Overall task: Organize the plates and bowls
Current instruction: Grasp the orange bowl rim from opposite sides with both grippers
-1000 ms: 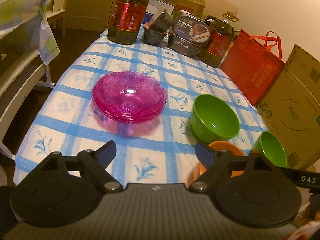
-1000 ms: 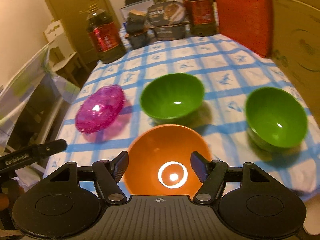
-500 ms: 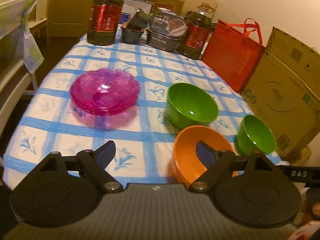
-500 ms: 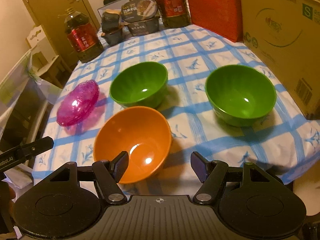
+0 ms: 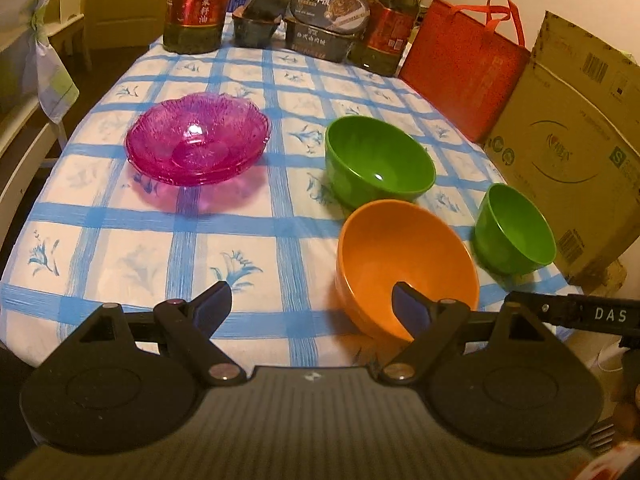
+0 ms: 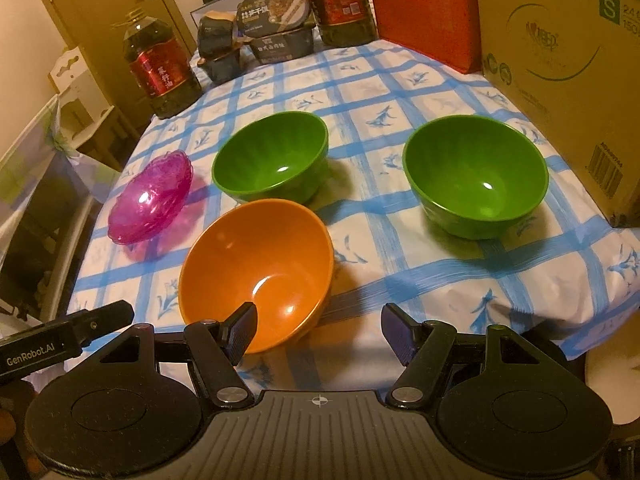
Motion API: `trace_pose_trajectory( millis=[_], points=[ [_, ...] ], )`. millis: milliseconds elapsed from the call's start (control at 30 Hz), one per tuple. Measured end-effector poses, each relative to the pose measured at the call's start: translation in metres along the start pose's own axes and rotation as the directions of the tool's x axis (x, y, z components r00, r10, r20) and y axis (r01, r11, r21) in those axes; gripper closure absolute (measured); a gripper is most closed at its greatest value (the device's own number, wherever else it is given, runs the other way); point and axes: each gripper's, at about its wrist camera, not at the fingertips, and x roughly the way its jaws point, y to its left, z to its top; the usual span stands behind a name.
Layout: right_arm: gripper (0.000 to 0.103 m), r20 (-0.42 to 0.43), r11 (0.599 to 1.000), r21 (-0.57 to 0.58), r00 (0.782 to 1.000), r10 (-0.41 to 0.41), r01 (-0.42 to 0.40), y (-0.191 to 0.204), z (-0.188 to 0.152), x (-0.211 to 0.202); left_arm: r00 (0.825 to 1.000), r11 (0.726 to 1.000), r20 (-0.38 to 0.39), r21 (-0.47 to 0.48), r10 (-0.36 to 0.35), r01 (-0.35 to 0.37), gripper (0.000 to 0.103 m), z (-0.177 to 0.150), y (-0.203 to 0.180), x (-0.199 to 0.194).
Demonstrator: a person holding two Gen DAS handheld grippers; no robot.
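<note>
1. Hovering above the table's (image 5: 100, 248) near edge, the left gripper (image 5: 312, 304) and right gripper (image 6: 318, 330) gape wide, holding nothing.
2. Orange bowl (image 6: 256, 264) sits near that edge, green bowls (image 6: 272, 158) behind, pink plates (image 5: 198, 144) toward the left edge.

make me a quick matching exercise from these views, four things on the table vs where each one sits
Things:
1. orange bowl
2. pink glass plates
3. oil bottle
4. cardboard box

Places:
A. far end of the table, beside the food trays
B. right edge of the table
C. near edge, closest to both grippers
D. left side, stacked, apart from the bowls

Pairs: 1-C, 2-D, 3-A, 4-B
</note>
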Motion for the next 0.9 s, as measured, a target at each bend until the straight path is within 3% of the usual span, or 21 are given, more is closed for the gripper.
trace_pose_trajectory(
  millis=[900],
  points=[
    [0.035,-0.015,1.0,-0.015,1.0,-0.023,0.023,-0.0076,-0.0054,0.0101,1.0,1.0,-0.014,0.009,-0.011,0.011,0.017,0.0028,-0.0055,0.0083]
  ],
)
